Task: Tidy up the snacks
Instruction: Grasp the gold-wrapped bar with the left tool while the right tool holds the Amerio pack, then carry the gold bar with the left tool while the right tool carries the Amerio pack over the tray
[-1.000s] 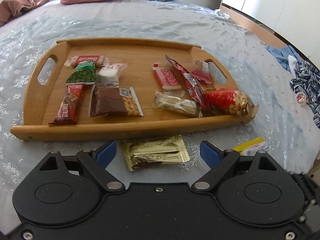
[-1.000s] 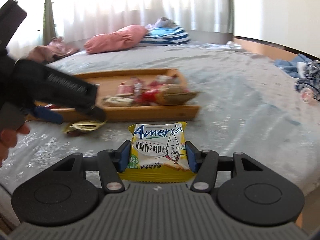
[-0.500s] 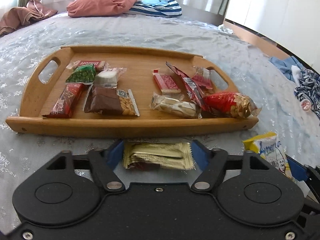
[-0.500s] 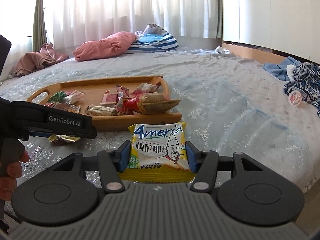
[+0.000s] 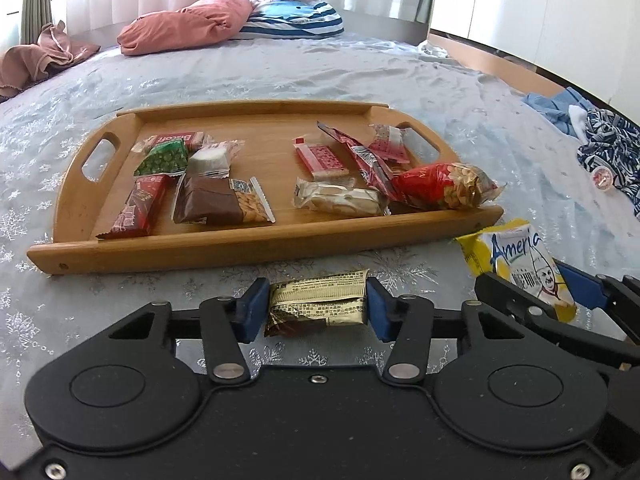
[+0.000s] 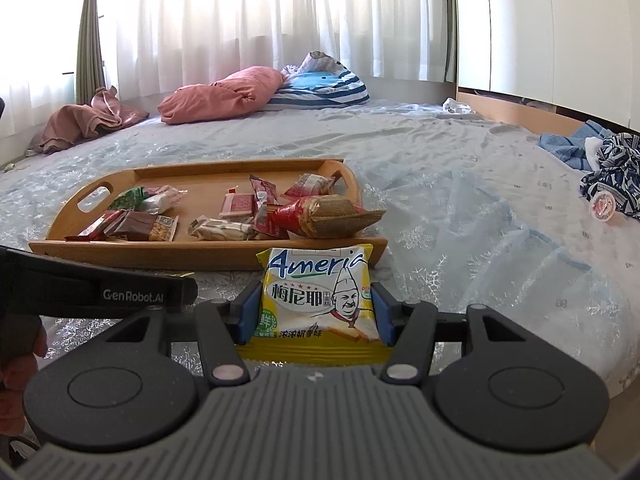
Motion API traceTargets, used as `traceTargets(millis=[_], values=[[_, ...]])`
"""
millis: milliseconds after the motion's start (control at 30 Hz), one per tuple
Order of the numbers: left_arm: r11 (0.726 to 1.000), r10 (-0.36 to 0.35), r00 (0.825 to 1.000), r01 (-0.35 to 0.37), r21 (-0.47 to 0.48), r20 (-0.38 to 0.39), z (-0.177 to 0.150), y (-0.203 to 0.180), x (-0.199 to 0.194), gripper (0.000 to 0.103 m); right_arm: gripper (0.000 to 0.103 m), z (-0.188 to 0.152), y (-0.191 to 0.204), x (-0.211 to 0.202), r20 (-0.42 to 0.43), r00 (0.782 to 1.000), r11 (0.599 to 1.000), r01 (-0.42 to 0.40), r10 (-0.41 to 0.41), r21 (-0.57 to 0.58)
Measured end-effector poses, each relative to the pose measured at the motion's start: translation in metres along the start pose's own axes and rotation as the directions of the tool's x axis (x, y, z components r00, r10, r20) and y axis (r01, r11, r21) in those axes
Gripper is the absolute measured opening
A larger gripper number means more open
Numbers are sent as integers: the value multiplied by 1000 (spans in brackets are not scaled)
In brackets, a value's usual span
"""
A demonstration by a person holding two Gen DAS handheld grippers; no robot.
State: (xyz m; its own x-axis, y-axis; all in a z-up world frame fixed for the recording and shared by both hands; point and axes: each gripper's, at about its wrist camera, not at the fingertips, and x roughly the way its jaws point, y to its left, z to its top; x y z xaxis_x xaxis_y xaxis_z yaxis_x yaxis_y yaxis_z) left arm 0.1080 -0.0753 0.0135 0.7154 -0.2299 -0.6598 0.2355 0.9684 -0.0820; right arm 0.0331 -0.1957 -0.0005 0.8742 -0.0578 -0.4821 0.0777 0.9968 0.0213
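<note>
On bedspread, left to right: wooden tray [image 5: 192,258], two clusters of wrapped snacks inside. Before its near rim, gold packet [image 5: 318,306] lying on the cloth, left gripper [image 5: 316,310] just closed on it, pads at both ends. Right of that, right gripper [image 6: 314,314] clamped on yellow biscuit pack [image 6: 316,292], held off the cloth. Step: pickup of the strays. Next, by judgement: lift clear of the rim, set each in a matching cluster.

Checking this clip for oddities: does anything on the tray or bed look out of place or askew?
One thing: the red peanut bag lies over the wooden tray's near right corner, its end past the rim. A small round pink-lidded tub sits loose on the bedspread by the patterned clothes. Nothing looks spilled or torn.
</note>
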Motion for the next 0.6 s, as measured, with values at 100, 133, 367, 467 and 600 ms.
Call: traceTargets(millis=[100,133,367,467,600], values=[[1000,9,1000,-9,27,7,0,0,-6,47,60,2,1,-1,5,1000,1000,0,0,-3],[999,12,1000,-12,32,12,0,0,-9,47,60,3,1,-1,7,1000,1000,0,0,-3],[998,22,998,-25,49,67,13,8,-34,47,60,14,5,-7,36,999,1000,-18,18,-7],[998,27,995,-32,51,93,22,14,-42,47,60,21,9,-8,51,998,999,-36,37,-14],[998,52,991,-56,26,126,40,28,-48,47,60,36,15,-2,65,996,998,-64,66,-29]])
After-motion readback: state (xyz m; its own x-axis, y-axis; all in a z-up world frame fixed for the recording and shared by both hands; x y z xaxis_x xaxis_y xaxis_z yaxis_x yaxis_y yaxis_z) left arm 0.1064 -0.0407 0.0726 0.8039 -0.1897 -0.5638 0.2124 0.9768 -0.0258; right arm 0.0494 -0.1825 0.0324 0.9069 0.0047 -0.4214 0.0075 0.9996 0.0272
